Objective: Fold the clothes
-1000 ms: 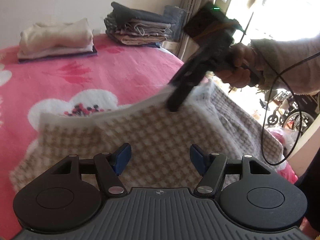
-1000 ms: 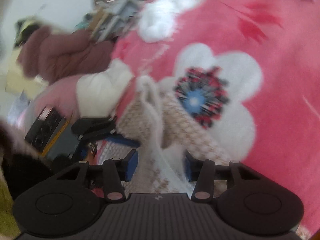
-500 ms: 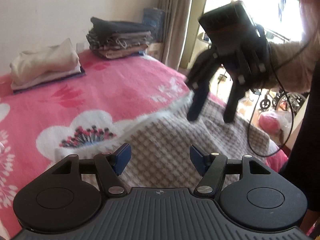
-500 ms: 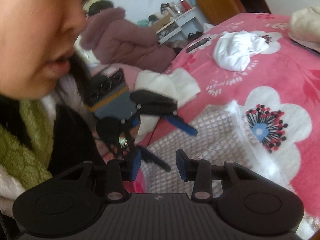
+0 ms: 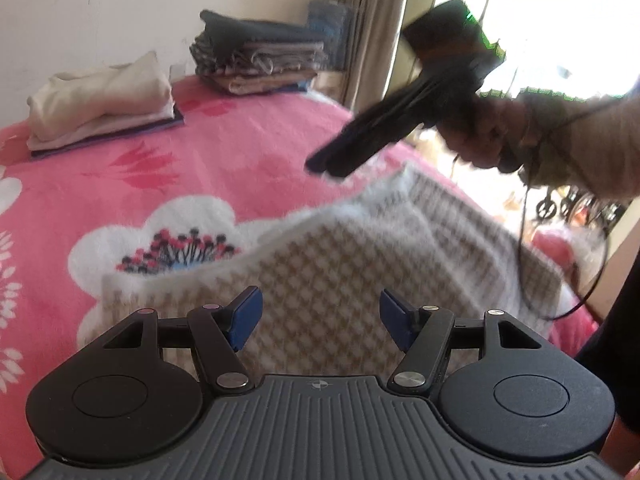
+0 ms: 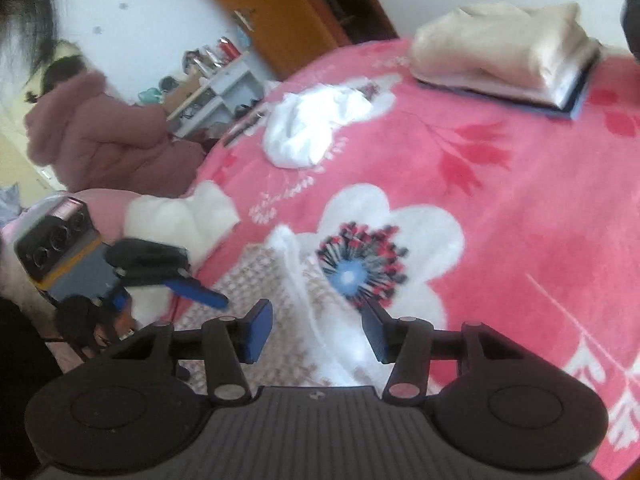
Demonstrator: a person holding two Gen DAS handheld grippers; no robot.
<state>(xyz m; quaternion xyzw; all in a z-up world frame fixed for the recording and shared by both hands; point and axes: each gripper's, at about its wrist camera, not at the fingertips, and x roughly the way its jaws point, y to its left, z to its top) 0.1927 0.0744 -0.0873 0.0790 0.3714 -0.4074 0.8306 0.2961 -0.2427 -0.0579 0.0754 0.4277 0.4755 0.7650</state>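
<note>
Garment: checked beige-and-white knit [image 5: 336, 280] lies flat on the pink floral bed [image 5: 240, 152].
Left gripper [image 5: 321, 316]: fingers spread, nothing between.
Right gripper [image 6: 318, 330]: fingers apart, just opening, above the knit's white edge.
Surroundings: cream folded pile [image 5: 104, 108], dark stack [image 5: 260, 60], crumpled white cloth [image 6: 316, 124].

On the bed [image 5: 120, 168] the checked garment [image 5: 328, 264] lies right under me, near the edge. My left claw [image 5: 320, 316] hangs over its near part; my right claw [image 5: 324, 164] is in the air above its far edge, touching nothing. Behind the garment, by the wall, sits a folded pile [image 5: 104, 100], and to its right a taller stack [image 5: 260, 60] beside the curtain [image 5: 372, 28]. A crumpled cloth [image 6: 316, 128] lies on the bed well apart from the garment.
</note>
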